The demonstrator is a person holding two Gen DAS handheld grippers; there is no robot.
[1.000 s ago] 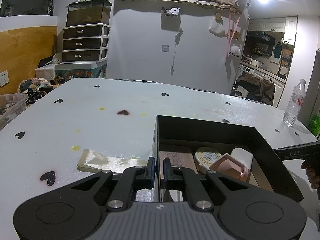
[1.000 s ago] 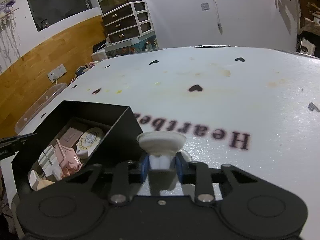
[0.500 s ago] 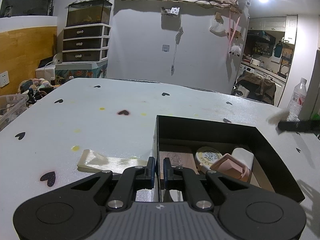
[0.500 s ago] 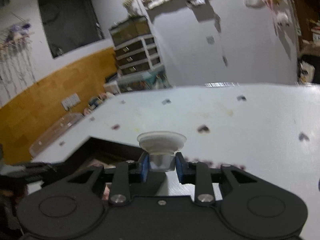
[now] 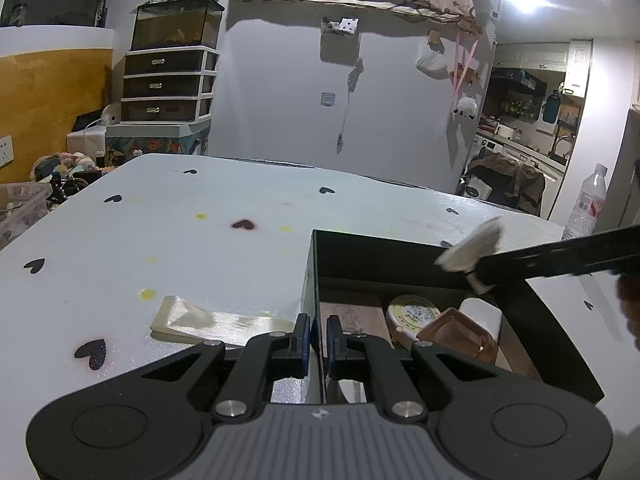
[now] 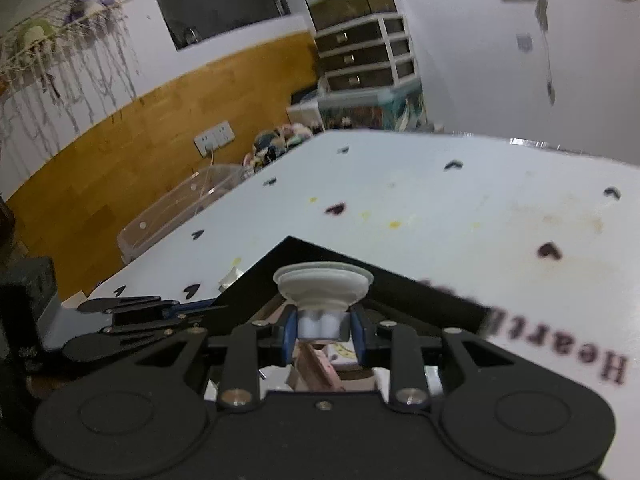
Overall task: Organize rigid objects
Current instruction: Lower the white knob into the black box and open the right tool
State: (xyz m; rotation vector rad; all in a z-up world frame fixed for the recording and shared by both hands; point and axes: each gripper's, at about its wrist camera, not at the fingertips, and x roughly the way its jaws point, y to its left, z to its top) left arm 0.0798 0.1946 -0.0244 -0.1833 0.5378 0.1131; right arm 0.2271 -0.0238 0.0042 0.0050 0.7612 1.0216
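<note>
White suction cup (image 6: 323,285) is clamped by its stem in right gripper (image 6: 322,330), directly above black box (image 5: 404,256); box wall is pinched by left gripper (image 5: 317,334).

Both wrist views (close) share box (image 5: 516,312).

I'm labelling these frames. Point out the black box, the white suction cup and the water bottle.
black box (image 5: 400,258), left wrist view, far inner wall
white suction cup (image 6: 324,282), right wrist view, its disc
water bottle (image 5: 588,206), left wrist view, label
</note>
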